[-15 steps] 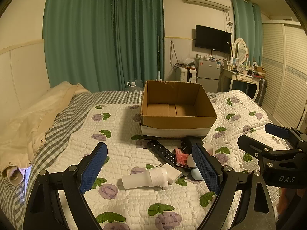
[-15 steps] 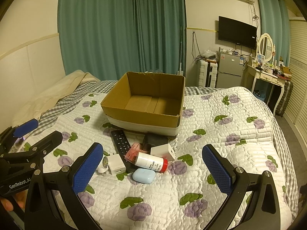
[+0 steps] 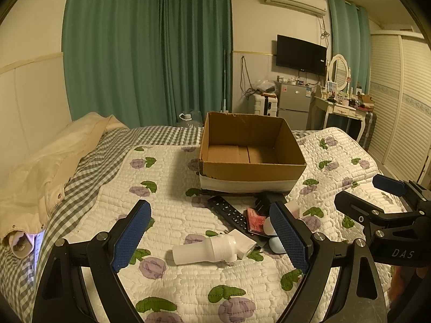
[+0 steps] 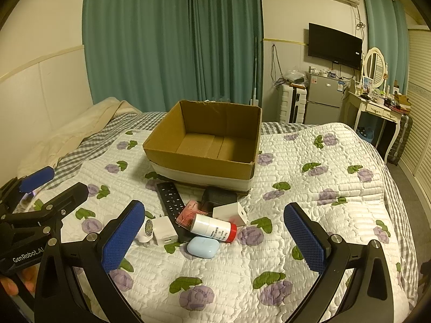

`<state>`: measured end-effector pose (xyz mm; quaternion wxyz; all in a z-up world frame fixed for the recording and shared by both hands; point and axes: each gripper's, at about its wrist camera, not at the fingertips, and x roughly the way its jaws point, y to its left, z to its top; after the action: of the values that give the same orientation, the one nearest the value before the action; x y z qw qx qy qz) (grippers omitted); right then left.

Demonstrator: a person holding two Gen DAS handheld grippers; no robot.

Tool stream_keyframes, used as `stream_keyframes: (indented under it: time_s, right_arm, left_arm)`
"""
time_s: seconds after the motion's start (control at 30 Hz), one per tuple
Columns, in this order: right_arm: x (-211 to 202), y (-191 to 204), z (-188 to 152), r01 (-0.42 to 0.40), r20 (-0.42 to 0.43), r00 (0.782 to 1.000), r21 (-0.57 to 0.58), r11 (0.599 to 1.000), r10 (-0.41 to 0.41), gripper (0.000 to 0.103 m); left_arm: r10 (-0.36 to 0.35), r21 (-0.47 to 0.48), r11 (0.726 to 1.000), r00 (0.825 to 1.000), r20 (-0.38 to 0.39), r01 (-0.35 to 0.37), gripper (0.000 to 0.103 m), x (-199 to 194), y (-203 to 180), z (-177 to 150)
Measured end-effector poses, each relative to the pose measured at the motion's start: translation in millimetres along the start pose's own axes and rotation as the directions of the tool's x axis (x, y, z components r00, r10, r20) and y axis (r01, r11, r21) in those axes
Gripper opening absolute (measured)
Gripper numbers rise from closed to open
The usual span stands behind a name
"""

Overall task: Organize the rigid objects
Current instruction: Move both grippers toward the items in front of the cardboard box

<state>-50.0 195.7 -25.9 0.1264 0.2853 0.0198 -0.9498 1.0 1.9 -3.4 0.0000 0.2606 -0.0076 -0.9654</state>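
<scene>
An empty cardboard box (image 3: 250, 171) (image 4: 204, 161) stands on the quilted bed. In front of it lies a pile: a black remote (image 3: 229, 213) (image 4: 170, 198), a white bottle with a red cap (image 4: 212, 227), a light blue earbud case (image 4: 202, 246), a white charger (image 4: 164, 230), a white cube (image 4: 230, 212), a black box (image 4: 218, 196) and a white tube-shaped device (image 3: 206, 250). My left gripper (image 3: 212, 238) is open and empty above the white device. My right gripper (image 4: 212, 242) is open and empty over the pile.
A cream coat (image 3: 48, 161) lies along the bed's left side on a checked sheet. Behind the bed are green curtains, a small fridge (image 3: 293, 105), a suitcase and a dressing table (image 3: 342, 107). White slatted wardrobe doors line the right.
Both grippers have shifted only slightly; the view is almost the same. Nothing has been picked up or moved.
</scene>
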Motion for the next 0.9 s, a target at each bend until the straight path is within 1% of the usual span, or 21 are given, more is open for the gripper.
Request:
stream_keyframes:
  time_s: [0.57, 0.8, 0.9]
  right_arm:
    - [-5, 0, 0, 0.007, 0.003, 1.0, -0.009, 1.0, -0.007, 0.103]
    - [0, -4, 0, 0.025, -0.011, 1.0, -0.026, 0.999, -0.025, 0.103]
    - [10, -8, -2, 0.025, -0.03, 0.999, -0.03, 0.999, -0.026, 0.103]
  left_arm:
    - [0.003, -0.002, 1.0, 1.0, 0.009, -0.003, 0.092, -3, 2, 1]
    - [0.018, -0.018, 1.0, 1.0, -0.012, -0.019, 0.092, 1, 7, -1]
    - [0.037, -0.014, 0.999, 0.998, -0.04, -0.038, 0.092, 10, 9, -6]
